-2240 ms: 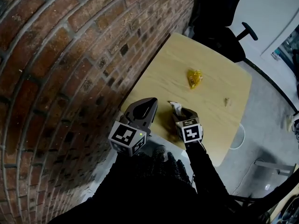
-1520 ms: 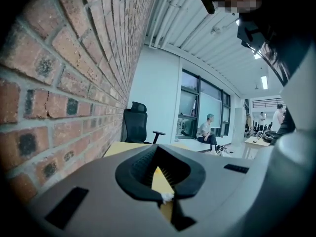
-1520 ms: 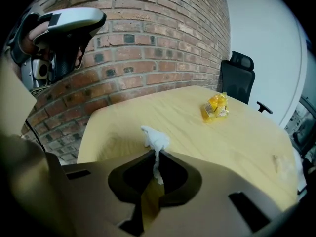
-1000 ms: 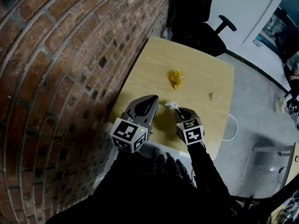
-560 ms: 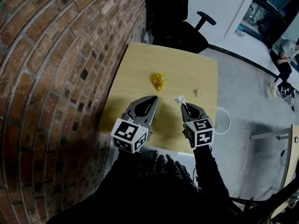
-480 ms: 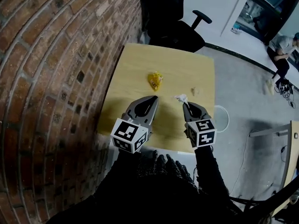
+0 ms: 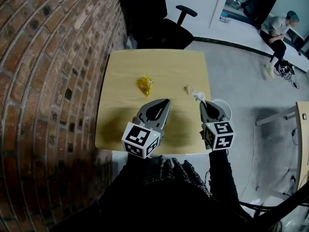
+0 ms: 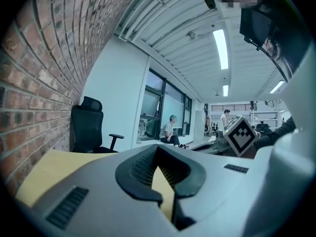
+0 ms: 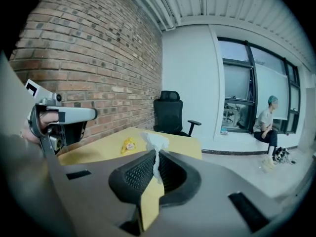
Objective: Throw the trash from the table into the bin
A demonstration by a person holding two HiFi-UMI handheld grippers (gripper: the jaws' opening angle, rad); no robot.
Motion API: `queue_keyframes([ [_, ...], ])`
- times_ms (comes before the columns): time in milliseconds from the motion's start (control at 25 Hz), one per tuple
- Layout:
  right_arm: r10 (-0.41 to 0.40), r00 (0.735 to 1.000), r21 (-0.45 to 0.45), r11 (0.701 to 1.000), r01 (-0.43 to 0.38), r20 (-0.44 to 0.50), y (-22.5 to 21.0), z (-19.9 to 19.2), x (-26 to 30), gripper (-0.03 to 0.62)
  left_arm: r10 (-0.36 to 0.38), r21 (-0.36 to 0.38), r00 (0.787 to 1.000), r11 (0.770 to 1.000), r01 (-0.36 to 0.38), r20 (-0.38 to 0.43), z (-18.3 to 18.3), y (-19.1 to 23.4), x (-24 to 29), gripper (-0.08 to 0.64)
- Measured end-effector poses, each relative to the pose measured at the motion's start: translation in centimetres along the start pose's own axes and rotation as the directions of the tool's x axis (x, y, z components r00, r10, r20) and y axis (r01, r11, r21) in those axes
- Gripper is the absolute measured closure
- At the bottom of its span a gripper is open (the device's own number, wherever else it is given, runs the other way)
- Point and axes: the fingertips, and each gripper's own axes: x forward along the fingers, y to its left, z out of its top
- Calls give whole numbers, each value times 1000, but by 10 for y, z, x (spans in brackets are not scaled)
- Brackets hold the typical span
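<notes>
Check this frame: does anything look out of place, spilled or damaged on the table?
Only litter: a yellow wrapper and a small crumpled scrap lie loose on the wooden table. Nothing looks spilled or broken.

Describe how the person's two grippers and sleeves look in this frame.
The left gripper and the right gripper are alike. Each has a grey plastic body with two curved jaws enclosing a teardrop-shaped gap, lined with black ribbed pads. At the rear of each sits a white cube printed with black square markers. The person wears black sleeves, and the fabric looks knit-textured.
</notes>
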Motion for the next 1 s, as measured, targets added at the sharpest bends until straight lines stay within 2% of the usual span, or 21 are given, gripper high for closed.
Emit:
queue_keyframes([
  [280, -96, 995, 46, 994, 95, 14, -48, -11, -24, 568, -54, 18, 998, 998, 54, -28, -4, -23, 26, 560],
  [440, -125, 992, 69, 990, 123, 27, -78, -20, -34, 568, -57, 39, 997, 997, 59, -48, -10, -40, 42, 560],
  [720, -118, 992, 93, 989, 113, 51, -136, -28, -42, 568, -27, 44, 998, 999, 29, -48, -16, -73, 85, 560],
  [840, -105, 993, 98, 990, 100, 45, -161, -36, -44, 568, 1, 70, 1000, 998, 1, -28, -9, -86, 106, 560],
  [1000, -93, 995, 99, 991, 89, 34, -200, -42, -47, 568, 4, 60, 1000, 998, -3, -29, -8, -109, 142, 560],
])
